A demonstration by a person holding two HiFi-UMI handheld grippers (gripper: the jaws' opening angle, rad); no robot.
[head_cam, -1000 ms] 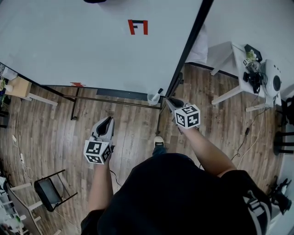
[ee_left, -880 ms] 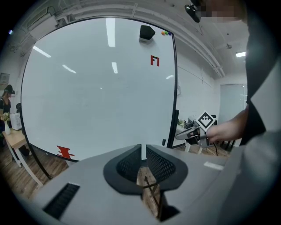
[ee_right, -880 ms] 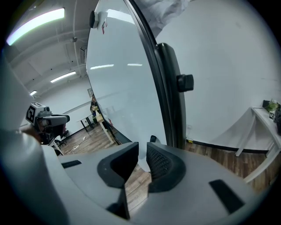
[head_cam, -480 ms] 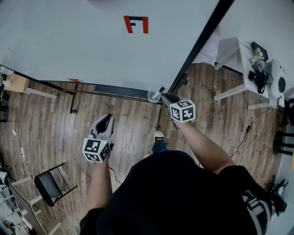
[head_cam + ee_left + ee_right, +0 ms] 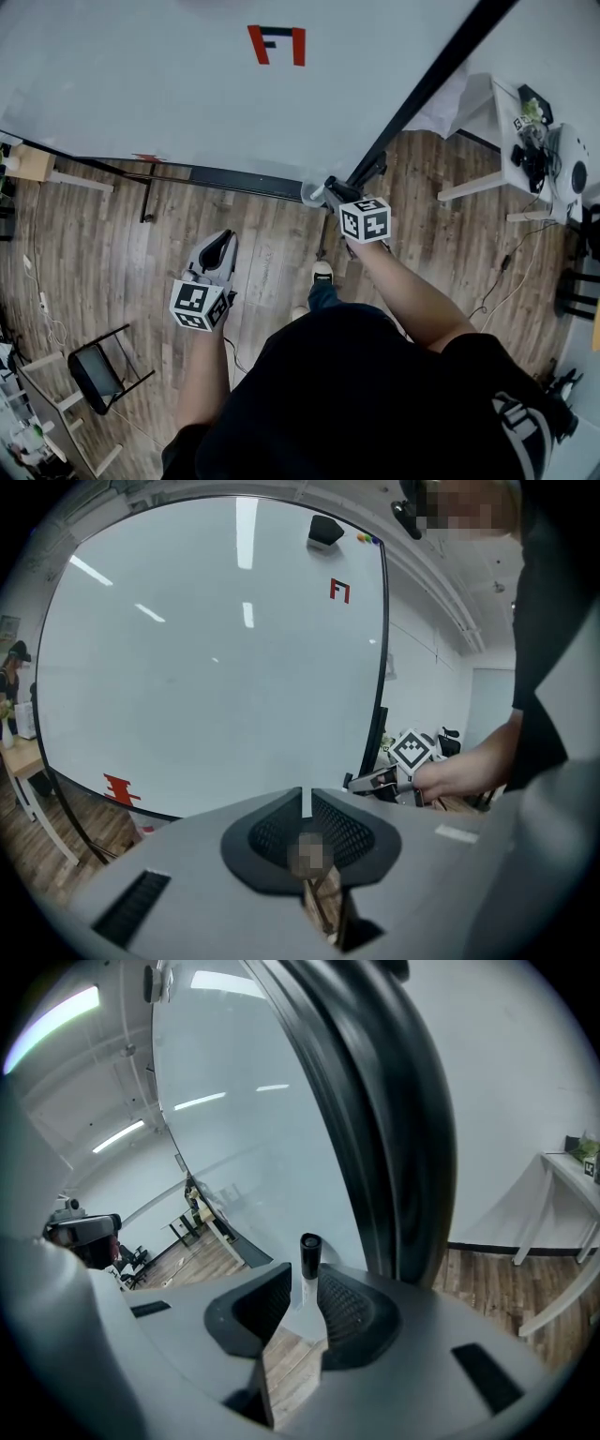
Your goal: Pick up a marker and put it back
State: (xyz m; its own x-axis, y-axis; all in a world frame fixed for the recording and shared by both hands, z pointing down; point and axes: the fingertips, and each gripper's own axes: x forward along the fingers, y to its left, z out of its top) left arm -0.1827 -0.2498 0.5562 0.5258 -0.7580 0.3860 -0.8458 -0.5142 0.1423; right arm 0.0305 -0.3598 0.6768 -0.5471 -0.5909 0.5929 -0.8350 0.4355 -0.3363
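A marker [image 5: 309, 1246] with a black cap and white body stands upright in a small white cup [image 5: 310, 198] at the whiteboard's lower edge. My right gripper [image 5: 302, 1290] has its jaws on either side of the marker [image 5: 324, 187]. They have just been opening, and I see no pad pressing on it. In the head view the right gripper [image 5: 330, 186] sits right at the cup. My left gripper [image 5: 222, 242] hangs over the wooden floor to the left with nothing in it. Its jaws [image 5: 305, 803] are closed to a thin slit.
The big whiteboard [image 5: 187, 103] carries a red mark [image 5: 277, 45]. Its black frame post [image 5: 427, 98] rises just right of the cup. A white table [image 5: 525, 141] with gear stands at far right. A chair [image 5: 94, 380] and a small wooden table [image 5: 28, 164] stand at left.
My right gripper has moved down and left to the cup, and its tips now flank the marker. The left gripper has barely shifted.
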